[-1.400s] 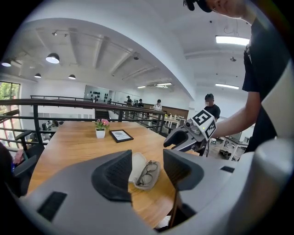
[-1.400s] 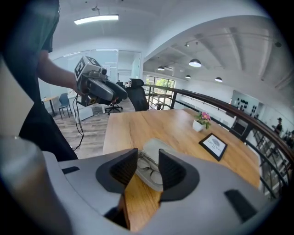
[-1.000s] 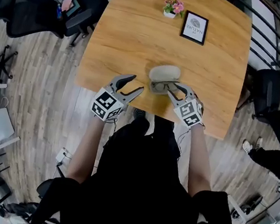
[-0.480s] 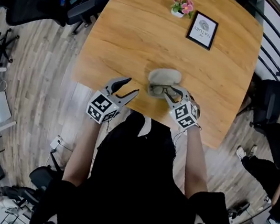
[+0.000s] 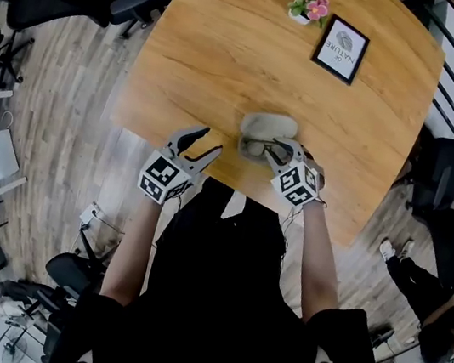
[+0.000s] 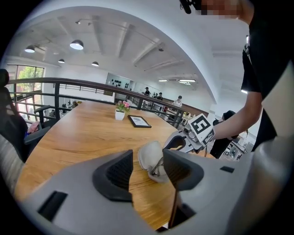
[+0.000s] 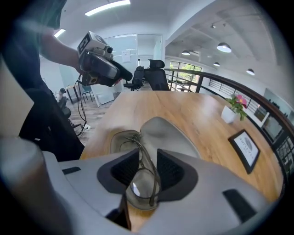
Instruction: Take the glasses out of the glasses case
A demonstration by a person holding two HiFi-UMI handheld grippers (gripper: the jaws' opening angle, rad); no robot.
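Has brought the right gripper (image 7: 148, 172) lower since a second ago, down over the open glasses case (image 7: 167, 133). Is closing its fingers now around the glasses (image 7: 140, 189), lying still in the case's lower half, pads not yet pressing the thin frame. Means the grasp is near, the lifting not begun. Has lowered also the left gripper (image 6: 148, 167), fingers wide apart and empty, just beside the case. Keeps the case close to the near edge of the table (image 5: 231, 56). Leaves wide bare wood beyond, up to the flower pot (image 5: 308, 7) and the picture frame (image 5: 340, 49).
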